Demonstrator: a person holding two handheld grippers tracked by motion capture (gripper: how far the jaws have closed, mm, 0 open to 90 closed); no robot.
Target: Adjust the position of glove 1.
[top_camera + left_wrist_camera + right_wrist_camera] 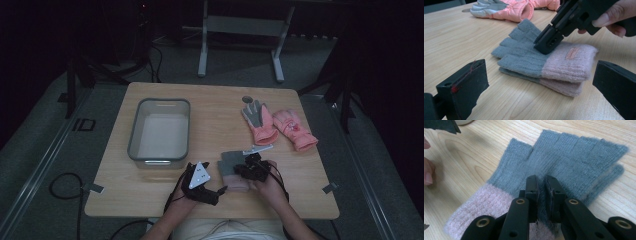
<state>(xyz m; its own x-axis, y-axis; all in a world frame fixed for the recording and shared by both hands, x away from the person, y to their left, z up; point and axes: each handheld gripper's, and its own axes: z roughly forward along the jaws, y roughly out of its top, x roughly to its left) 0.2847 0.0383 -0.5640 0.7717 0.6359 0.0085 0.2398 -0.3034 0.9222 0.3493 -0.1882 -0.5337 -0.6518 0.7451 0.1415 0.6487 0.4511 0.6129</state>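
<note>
You are seated at the near edge of a wooden table (210, 100), a gripper in each hand. A pair of knitted gloves (544, 62), grey at the fingers and pale pink at the cuffs, lies stacked flat near the middle of the near edge, cuffs toward you.

Your right gripper (541, 187) points down onto the top glove, its tips resting on the grey knit just above the pink cuff. Its jaws are nearly closed, with only a narrow gap between them. A little knit seems to sit in that gap, but you cannot tell from these views whether it is truly pinched.

Your left gripper (539, 87) hovers low just left of the stack, aimed at the cuff end. Its jaws stand wide apart with nothing between them, and it is touching nothing.

Farther back, toward the right edge, lie two padded pink gloves (277, 127). An empty clear tub (160, 131) stands at the left side of the table.

The step in hand looks like taking hold of the knitted pair. Next, you would likely need a firm pinch through the fabric before lifting, perhaps with the left gripper closing on the cuffs so both gloves come up together
</note>
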